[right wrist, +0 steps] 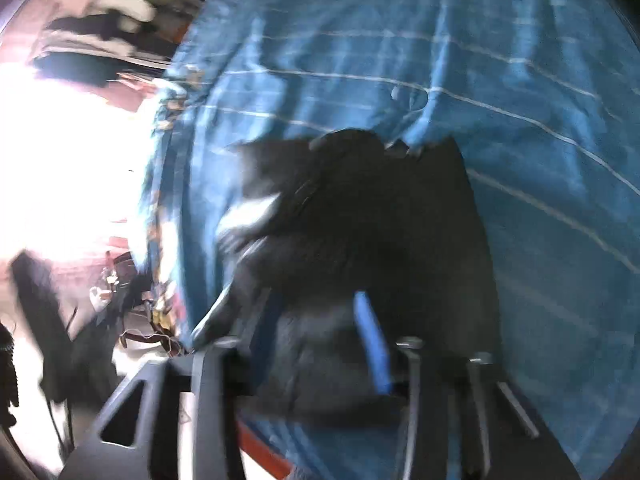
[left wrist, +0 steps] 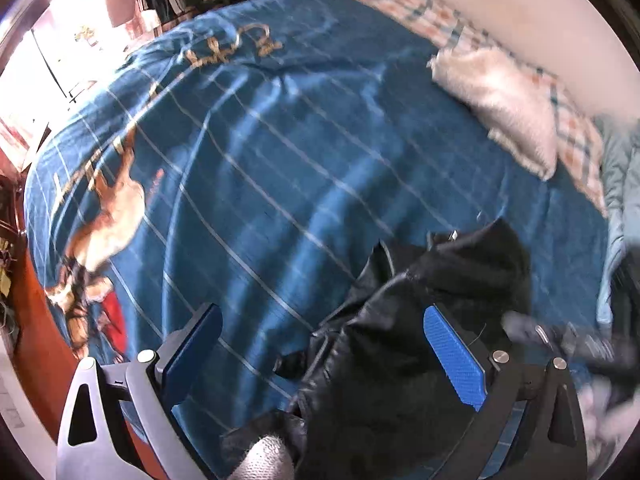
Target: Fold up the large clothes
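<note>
A black garment (left wrist: 404,328) lies bunched on the blue striped bedspread (left wrist: 280,152) near the bed's front right. My left gripper (left wrist: 324,344) is open; the garment's left edge lies between its blue pads (left wrist: 454,356), with the left pad over bare bedspread. In the blurred right wrist view the same black garment (right wrist: 360,216) fills the space between the fingers of my right gripper (right wrist: 316,332), which stand fairly close together around the cloth; whether they pinch it is unclear.
A white fluffy pillow (left wrist: 504,104) and a checked pillow (left wrist: 424,8) lie along the wall. Light blue clothes (left wrist: 620,184) sit at the right. The bed's wooden edge (left wrist: 32,300) runs at left, with hanging clothes (right wrist: 100,32) and clutter beyond.
</note>
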{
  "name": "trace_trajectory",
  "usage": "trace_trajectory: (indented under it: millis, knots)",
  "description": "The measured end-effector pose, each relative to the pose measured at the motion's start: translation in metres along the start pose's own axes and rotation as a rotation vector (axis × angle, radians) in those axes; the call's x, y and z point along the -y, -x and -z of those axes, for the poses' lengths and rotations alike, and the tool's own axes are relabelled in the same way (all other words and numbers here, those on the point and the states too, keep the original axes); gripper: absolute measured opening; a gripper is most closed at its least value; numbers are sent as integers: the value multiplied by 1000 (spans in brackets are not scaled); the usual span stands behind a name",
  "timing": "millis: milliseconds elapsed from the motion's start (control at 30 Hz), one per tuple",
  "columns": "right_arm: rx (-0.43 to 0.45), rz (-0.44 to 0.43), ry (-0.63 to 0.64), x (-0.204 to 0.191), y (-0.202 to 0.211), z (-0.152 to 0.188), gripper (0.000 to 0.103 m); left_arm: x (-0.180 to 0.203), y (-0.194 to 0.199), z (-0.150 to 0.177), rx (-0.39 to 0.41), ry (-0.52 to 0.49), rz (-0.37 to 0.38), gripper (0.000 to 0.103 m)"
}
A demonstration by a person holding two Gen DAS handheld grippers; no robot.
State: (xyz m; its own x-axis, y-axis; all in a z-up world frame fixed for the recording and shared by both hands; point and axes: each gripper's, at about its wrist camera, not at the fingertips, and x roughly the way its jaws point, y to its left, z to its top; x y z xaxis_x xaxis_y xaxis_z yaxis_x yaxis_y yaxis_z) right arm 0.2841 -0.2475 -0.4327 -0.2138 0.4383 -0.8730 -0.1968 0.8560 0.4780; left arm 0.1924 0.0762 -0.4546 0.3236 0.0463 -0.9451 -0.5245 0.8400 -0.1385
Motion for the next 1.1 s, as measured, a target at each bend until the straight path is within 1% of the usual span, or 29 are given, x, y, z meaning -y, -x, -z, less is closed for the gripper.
trace_trajectory:
  millis: [67, 100, 133, 167, 233, 300, 367, 400, 433, 467, 500, 533, 567, 600, 633, 667, 700, 733, 767, 800, 833, 867, 900, 933, 967, 1033, 1067, 1100]
  knots:
    - [-67, 53, 26, -7, -47, -17, 29, 3, -10, 3, -22, 15, 13, 103]
    - [-86, 54, 21, -11, -64, -26, 25, 4, -13, 5, -29, 19, 10, 103]
    - [-95, 54, 4, -12, -75, -33, 22, 6, -16, 7, -33, 18, 10, 103]
    - [-105, 66, -8, -15, -77, -36, 22, 7, -17, 8, -34, 12, 0, 103]
    - [-130, 72, 1, -16, -65, -34, 22, 10, -21, 12, -44, 1, -35, 103]
    - [-140, -1, -31, -14, -33, -25, 26, 11, -22, 15, -53, 8, -45, 103]
    - [-101, -83, -66, -5, -1, -20, 26, 9, -23, 17, -57, 26, -55, 103]
    - [-71, -110, -65, -4, 12, -19, 26, 8, -24, 17, -56, 29, -65, 103]
    - [-49, -126, -67, -2, 18, -21, 26, 8, -26, 18, -50, 26, -90, 103]
    - [-39, -162, -68, -3, 17, -25, 26, 8, -29, 18, -44, 17, -115, 103]
    - [-31, -167, -67, -5, 8, -34, 26, 9, -32, 18, -40, 7, -133, 103]
    - [-19, -136, -55, -9, -7, -43, 26, 10, -36, 17, -30, -3, -155, 103]
    - [-29, -53, -34, -13, -32, -51, 26, 11, -40, 15, -18, -11, -179, 103]
    - [-44, -23, -29, -14, -55, -55, 24, 13, -44, 13, -10, -18, -196, 103]
    - [-39, -23, -39, -12, -70, -58, 20, 15, -48, 10, -2, -29, -214, 103]
    - [-35, -23, -47, -13, -68, -63, 20, 16, -51, 8, -2, -34, -224, 103]
    - [-58, -26, -57, -14, -64, -66, 21, 19, -53, 5, -2, -41, -228, 103]
    - [-83, -65, -69, -13, -54, -69, 23, 21, -51, 2, 4, -46, -218, 103]
    - [-91, -124, -66, -8, -39, -68, 24, 23, -49, 0, 9, -49, -212, 103]
    - [-89, -164, -62, -2, -27, -66, 24, 25, -44, 0, 14, -53, -206, 103]
    - [-66, -217, -61, 8, -6, -59, 32, 27, -41, 1, 19, -56, -197, 103]
    - [-25, -241, -62, 24, 18, -50, 40, 29, -38, 4, 18, -62, -196, 103]
    - [-4, -238, -67, 40, 32, -42, 60, 31, -37, 10, 12, -70, -201, 103]
    - [7, -230, -72, 52, 41, -34, 75, 30, -39, 21, -7, -82, -210, 103]
    - [7, -223, -74, 69, 46, -26, 76, 30, -43, 29, -23, -88, -222, 103]
    - [-46, -223, -87, 107, 39, -9, 76, 24, -60, 58, -90, -112, -276, 103]
    - [-69, -237, -96, 113, 28, -5, 76, 20, -65, 67, -100, -106, -282, 103]
    - [-105, -270, -103, 126, 16, 0, 76, 13, -67, 78, -95, -80, -272, 103]
